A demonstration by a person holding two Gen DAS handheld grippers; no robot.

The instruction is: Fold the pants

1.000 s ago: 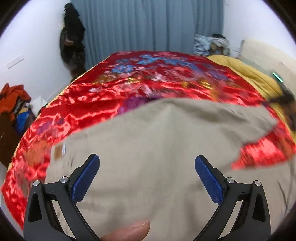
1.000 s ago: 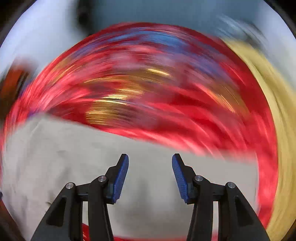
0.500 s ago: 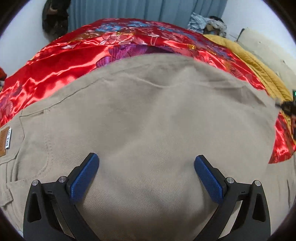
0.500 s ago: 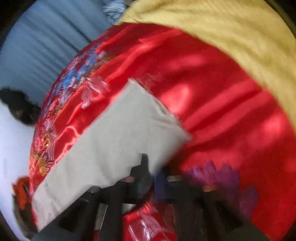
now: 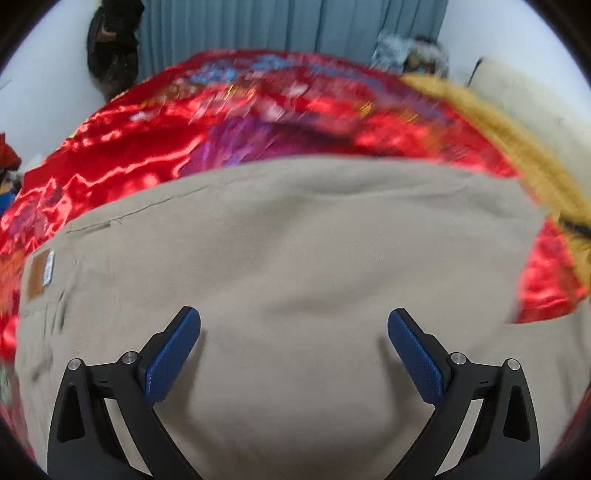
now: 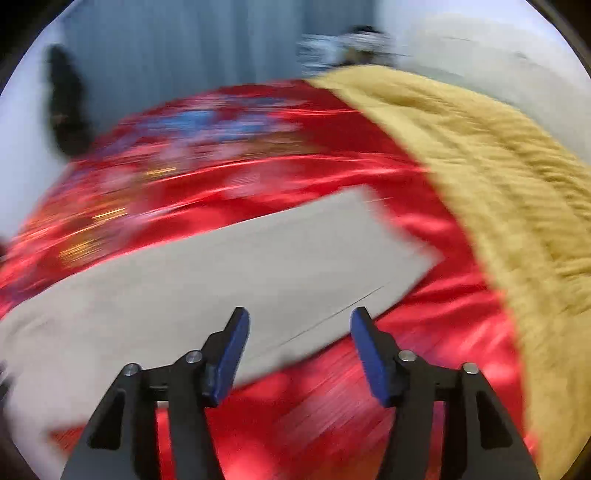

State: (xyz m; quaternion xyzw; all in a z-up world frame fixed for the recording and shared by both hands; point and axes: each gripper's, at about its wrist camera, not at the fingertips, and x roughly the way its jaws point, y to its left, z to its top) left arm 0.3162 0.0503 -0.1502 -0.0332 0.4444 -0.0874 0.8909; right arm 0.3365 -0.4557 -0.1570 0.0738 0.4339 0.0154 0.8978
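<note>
Beige pants (image 5: 295, 258) lie flat on a red satin bedspread (image 5: 147, 147); a brown waistband label (image 5: 37, 277) shows at the left. My left gripper (image 5: 293, 328) is open wide and empty, just above the seat of the pants. In the right wrist view the pants' leg (image 6: 221, 266) stretches to its hem at the right. My right gripper (image 6: 299, 325) is open and empty, over the near edge of the leg by the hem. Both views are motion-blurred.
A mustard-yellow blanket (image 6: 498, 184) lies along the bed's right side, also in the left wrist view (image 5: 517, 147). Grey-blue curtains (image 5: 277, 26) hang behind the bed. Dark clothes (image 5: 110, 40) hang at the back left. A clothes pile (image 5: 406, 51) sits at the back right.
My left gripper pulled back and up from the pants, still open. My right gripper, shut half a second ago near the hem, has opened and swung level over the leg.
</note>
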